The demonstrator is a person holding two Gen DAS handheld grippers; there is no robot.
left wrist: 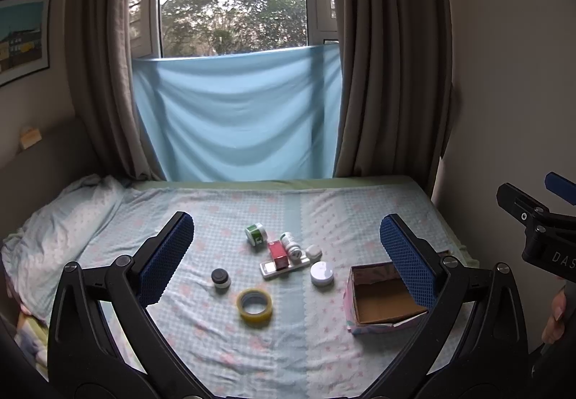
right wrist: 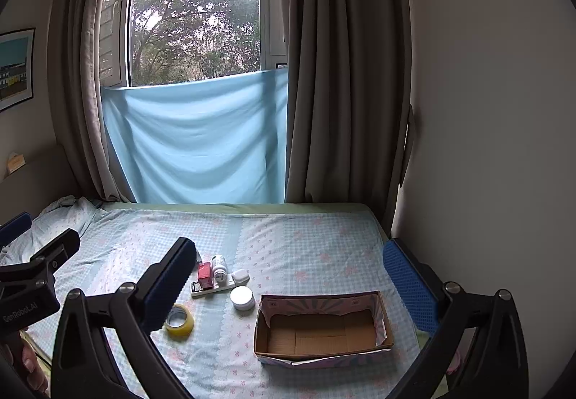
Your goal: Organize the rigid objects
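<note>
From my right wrist view, the left finger hides the green-labelled jar [left wrist: 256, 234] and small black-lidded jar [left wrist: 220, 278] and clips the yellow tape roll [right wrist: 180, 321]. My left gripper [left wrist: 288, 264] and right gripper [right wrist: 288, 285] both gape wide, holding nothing above the checked bedsheet [left wrist: 223, 211]. The open cardboard box [right wrist: 322, 328] at five o'clock of the clutter sits empty, the round white tin [right wrist: 242, 297] just beside it at ten o'clock.

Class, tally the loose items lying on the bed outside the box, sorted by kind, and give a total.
Round jars: 3 (green, black-lidded, white)
Pill bottle: 1
Red carton: 1
Flat silver device: 1
Small white case: 1
Tape roll: 1
Total: 8
</note>
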